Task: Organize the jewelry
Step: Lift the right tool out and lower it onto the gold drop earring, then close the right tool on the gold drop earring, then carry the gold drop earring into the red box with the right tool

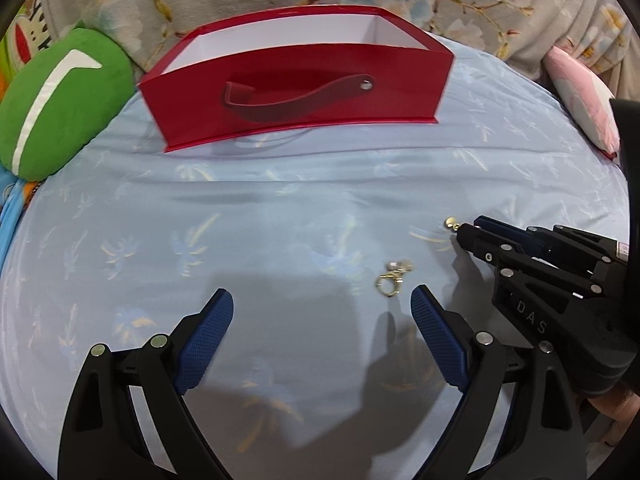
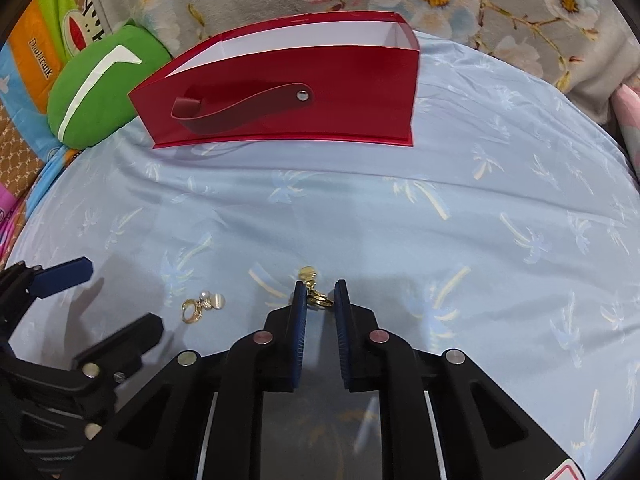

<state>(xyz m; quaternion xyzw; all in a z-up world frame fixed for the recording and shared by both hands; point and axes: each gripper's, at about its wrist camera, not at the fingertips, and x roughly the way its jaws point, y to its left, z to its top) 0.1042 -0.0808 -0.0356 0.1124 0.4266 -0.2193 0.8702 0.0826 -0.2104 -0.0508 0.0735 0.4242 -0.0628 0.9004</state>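
We cannot see the floor of the red box (image 1: 298, 92); its near wall hides it. The gold piece (image 2: 316, 294) between the right gripper (image 2: 320, 294) pads is too small to name, perhaps an earring.

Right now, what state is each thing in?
Red box: open, upright on the bedsheet.
Gold earring: between the right gripper jaws, nearly shut.
Pearl earring: loose on the sheet.
Left gripper: jaws open, empty.
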